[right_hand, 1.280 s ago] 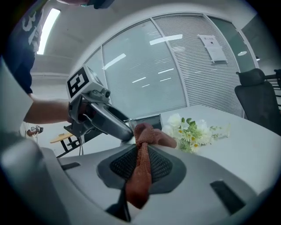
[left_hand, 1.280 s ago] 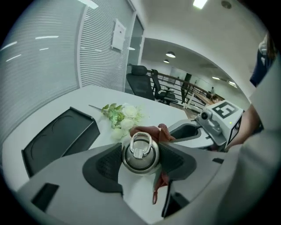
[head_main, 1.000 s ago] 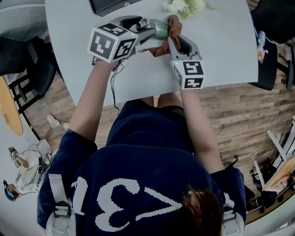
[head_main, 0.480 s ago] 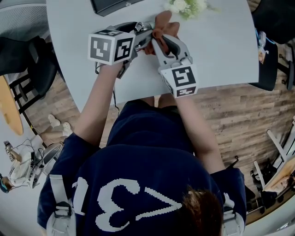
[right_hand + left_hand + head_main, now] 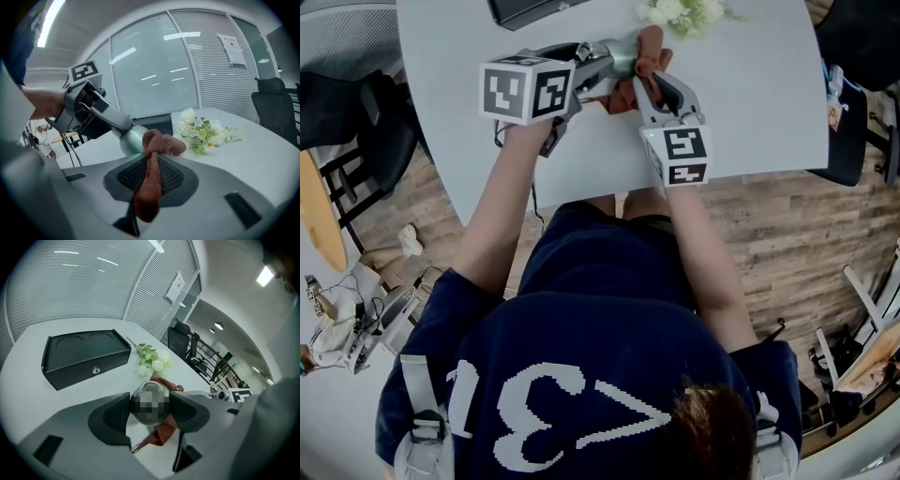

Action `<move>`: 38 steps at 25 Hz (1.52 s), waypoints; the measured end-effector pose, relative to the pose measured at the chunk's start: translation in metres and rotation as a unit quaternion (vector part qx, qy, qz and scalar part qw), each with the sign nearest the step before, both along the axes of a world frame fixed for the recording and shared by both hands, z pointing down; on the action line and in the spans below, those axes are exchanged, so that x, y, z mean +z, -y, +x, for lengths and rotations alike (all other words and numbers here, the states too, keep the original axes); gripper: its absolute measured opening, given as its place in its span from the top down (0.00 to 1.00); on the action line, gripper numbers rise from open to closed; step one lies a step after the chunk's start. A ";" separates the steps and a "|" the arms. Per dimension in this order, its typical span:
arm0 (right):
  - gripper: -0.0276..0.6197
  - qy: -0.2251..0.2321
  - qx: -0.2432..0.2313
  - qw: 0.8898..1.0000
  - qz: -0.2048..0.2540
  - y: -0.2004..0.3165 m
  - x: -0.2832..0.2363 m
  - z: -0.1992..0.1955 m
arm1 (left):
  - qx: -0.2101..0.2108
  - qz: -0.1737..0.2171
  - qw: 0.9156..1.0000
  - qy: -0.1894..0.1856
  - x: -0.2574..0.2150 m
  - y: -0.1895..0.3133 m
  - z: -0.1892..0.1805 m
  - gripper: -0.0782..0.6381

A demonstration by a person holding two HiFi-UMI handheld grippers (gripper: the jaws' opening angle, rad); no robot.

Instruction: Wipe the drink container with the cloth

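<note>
Jaws of the left gripper (image 5: 150,400) are clamped on the drink container (image 5: 625,57), a rounded pale-green metal vessel. One dark ribbed pad presses on each side of it. In the left gripper view it sits dead centre between them, low in the frame.

The right gripper (image 5: 152,161) is all but closed, pinching the rust-brown cloth (image 5: 148,190). The cloth runs through the pads as a twisted strip. Its tail hangs out toward the bottom of the right gripper view, and its bunched end, just past the tips, lies against the container's side.

From the head view, the two tools meet at top centre. The left one comes in from the left behind its marker cube, and the right one comes up from below. Both are over the white table (image 5: 755,103), and the container is between them.

Just beyond the container, at the top edge of the head view, lies a sprig of white flowers (image 5: 680,11). A black tray (image 5: 84,357) with two round recesses sits on the table in the upper left of the left gripper view. A black office chair (image 5: 276,105) stands at the right edge of the right gripper view. Glass walls with slatted blinds (image 5: 154,70) fill the background there.
</note>
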State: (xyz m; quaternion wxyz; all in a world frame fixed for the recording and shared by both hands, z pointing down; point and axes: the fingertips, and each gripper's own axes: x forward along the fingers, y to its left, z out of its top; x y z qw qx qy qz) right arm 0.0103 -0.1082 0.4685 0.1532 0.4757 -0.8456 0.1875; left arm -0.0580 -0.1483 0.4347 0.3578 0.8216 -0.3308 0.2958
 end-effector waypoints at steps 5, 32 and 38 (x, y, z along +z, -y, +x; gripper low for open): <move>0.84 0.012 0.015 0.999 -0.027 0.004 0.012 0.013 | 0.009 0.008 1.000 0.008 -0.002 0.000 0.002 0.52; 0.84 0.058 -0.025 0.996 -0.063 -0.008 0.007 0.020 | 0.278 0.166 0.942 0.090 -0.007 -0.029 0.030 0.52; 0.84 0.138 -0.080 0.987 -0.031 -0.003 -0.045 -0.001 | 0.335 0.205 0.913 0.109 -0.009 -0.036 0.036 0.52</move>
